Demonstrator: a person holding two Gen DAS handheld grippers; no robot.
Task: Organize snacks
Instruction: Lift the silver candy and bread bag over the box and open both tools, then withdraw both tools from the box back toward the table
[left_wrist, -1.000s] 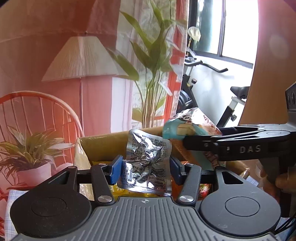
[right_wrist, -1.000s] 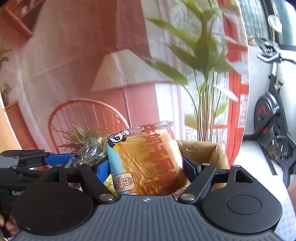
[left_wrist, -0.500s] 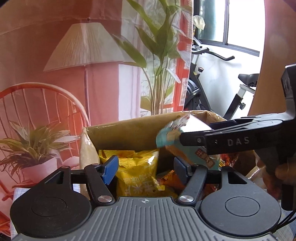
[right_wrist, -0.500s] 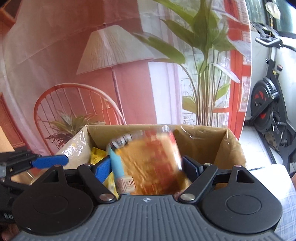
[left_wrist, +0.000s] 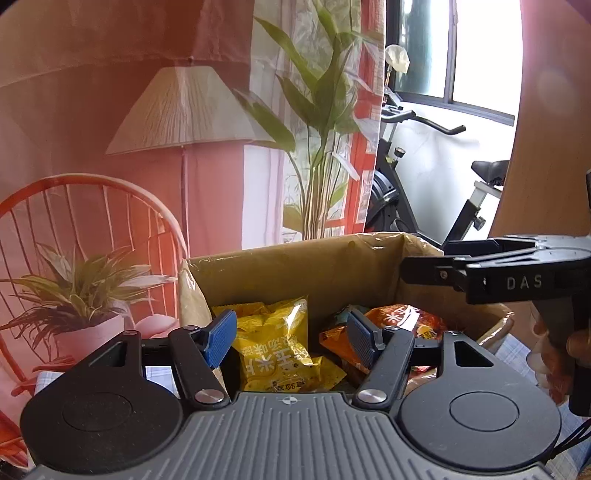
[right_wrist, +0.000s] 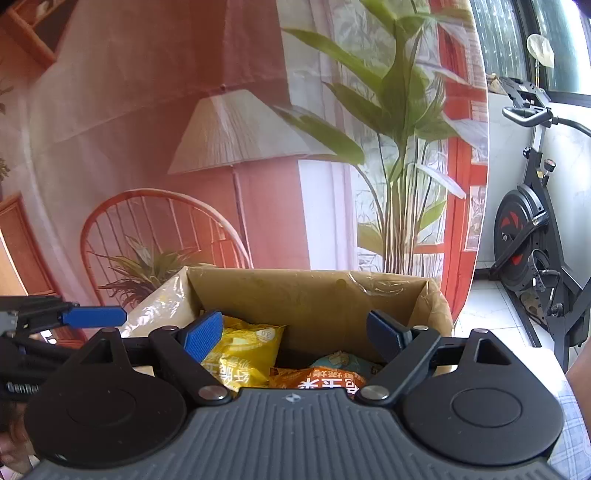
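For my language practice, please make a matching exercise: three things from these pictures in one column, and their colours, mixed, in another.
Things:
1. cardboard box
2. snack bag under the left tool
3. pads of the right tool

Colours:
A. blue
B. brown
C. yellow

Pairs: 1-B, 2-C, 3-A

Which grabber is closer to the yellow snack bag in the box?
Left. The left gripper hangs right over the yellow snack bag, jaws empty. The right gripper is off to the bag's right, above the orange packet, jaws opening and empty.
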